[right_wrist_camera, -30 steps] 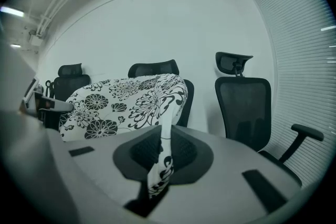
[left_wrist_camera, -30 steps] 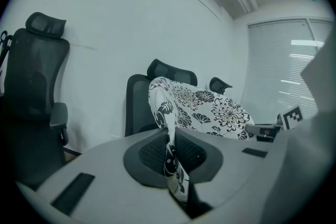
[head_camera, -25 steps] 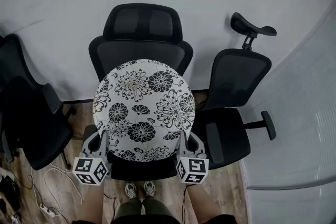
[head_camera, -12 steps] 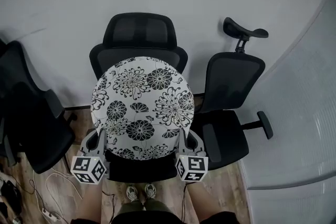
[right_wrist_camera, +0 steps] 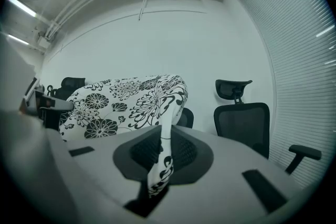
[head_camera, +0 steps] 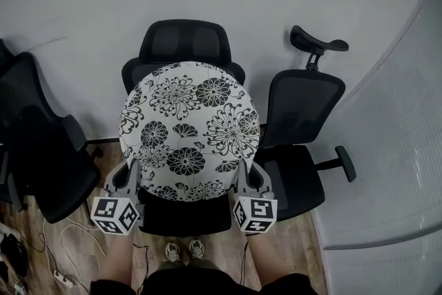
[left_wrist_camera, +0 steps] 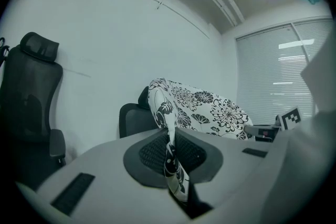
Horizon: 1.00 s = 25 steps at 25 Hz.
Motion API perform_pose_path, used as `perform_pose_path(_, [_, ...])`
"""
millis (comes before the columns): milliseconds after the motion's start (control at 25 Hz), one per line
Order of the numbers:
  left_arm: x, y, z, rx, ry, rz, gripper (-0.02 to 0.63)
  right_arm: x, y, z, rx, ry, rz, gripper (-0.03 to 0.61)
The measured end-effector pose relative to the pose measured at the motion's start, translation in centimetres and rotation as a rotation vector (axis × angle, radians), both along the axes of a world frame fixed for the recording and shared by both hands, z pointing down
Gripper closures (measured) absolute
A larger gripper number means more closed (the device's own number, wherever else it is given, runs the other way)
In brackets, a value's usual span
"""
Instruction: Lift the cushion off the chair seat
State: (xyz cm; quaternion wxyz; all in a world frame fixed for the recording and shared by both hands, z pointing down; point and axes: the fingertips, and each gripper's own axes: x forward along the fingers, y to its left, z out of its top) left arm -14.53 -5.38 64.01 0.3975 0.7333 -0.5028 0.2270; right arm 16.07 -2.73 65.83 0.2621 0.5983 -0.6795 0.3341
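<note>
Cushion [head_camera: 188, 131] hangs over the chair [head_camera: 183, 41] seat. Left tongs [head_camera: 132, 175] pinch its left edge; right tongs [head_camera: 245, 175] pinch its right edge.

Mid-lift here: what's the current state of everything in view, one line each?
Cushion: pinched at both side edges, held up, tilted.
Left gripper: jaws shut on the cushion's left edge.
Right gripper: jaws shut on its right edge.
Middle chair: upright, seat front showing below the cushion; any contact can't be told.
Right chair: upright, seat bare.
Left chair: upright, partly out of frame.
</note>
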Motion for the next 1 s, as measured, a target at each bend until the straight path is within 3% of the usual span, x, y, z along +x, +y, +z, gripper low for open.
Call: perform_pose_path(1000, [-0.2,1.0,1.3,0.093,0.026,0.011,0.586,-0.2,0.7,0.3,0.086,0.037,-0.041,0.538])
